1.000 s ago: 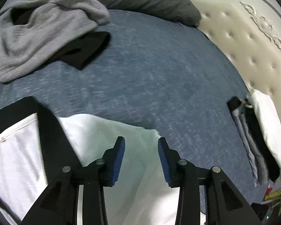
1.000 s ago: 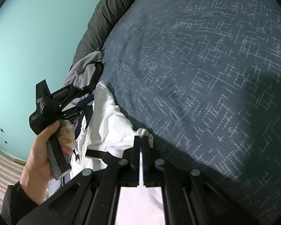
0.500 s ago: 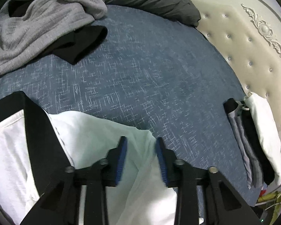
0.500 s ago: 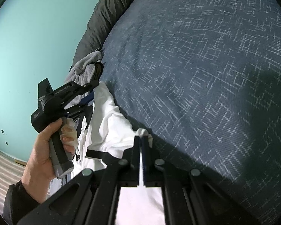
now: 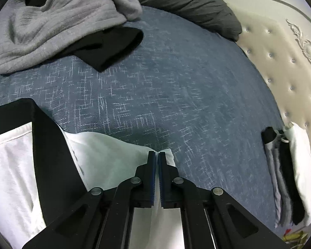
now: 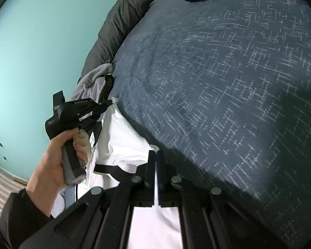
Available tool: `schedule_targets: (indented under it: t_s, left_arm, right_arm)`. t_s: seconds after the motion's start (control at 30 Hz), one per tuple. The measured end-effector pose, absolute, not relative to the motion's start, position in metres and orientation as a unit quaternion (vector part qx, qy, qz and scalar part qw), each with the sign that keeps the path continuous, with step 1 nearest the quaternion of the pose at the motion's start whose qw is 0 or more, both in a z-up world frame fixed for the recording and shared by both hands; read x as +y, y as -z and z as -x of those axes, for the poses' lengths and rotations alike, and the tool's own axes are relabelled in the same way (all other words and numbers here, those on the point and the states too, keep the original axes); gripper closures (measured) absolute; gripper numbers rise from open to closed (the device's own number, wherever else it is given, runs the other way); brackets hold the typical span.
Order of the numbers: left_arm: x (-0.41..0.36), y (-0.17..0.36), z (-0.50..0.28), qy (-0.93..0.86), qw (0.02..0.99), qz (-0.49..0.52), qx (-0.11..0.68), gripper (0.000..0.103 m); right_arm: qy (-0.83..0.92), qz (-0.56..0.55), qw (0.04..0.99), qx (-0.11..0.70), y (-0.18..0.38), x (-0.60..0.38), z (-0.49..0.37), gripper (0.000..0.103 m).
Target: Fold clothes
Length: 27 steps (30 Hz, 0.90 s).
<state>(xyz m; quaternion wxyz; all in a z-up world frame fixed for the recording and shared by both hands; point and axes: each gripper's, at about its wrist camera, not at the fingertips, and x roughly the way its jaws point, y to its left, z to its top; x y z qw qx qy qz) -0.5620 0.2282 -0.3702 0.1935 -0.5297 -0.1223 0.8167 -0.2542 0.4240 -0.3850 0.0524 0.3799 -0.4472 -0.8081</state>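
Note:
A white garment with black trim lies on the blue bedspread. My left gripper is shut on its far white edge. In the right wrist view my right gripper is shut on another corner of the same white garment. The left gripper, held in a hand, shows there at the garment's far end. The cloth is lifted slightly between both grips.
A crumpled grey garment over a black one lies at the far left. A dark pillow and a cream tufted headboard are behind. A stack of folded clothes sits at the right. A turquoise wall is on the left.
My left gripper moved forward over the white edge and closed on it. My right gripper stayed shut on its corner and barely moved.

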Motion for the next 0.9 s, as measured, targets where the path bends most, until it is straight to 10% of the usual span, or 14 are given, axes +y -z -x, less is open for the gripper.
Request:
schedule_targets:
  t_s: [0.17, 0.3, 0.5, 0.9]
  left_arm:
    - [0.227, 0.364, 0.557, -0.822, 0.193, 0.524, -0.110, 0.098]
    - [0.212, 0.349, 0.546, -0.824, 0.196, 0.521, -0.104, 0.071]
    - [0.192, 0.334, 0.486, -0.814, 0.239, 0.525, -0.069, 0.058]
    - [0.155, 0.364, 0.420, -0.791, 0.239, 0.553, -0.105, 0.058]
  right_arm:
    - [0.800, -0.388, 0.056, -0.454, 0.389, 0.426, 0.256, 0.102]
    - [0.798, -0.387, 0.054, -0.459, 0.389, 0.427, 0.254, 0.102]
    - [0.794, -0.387, 0.055, -0.466, 0.389, 0.427, 0.256, 0.102]
    - [0.803, -0.386, 0.042, -0.452, 0.379, 0.423, 0.260, 0.098]
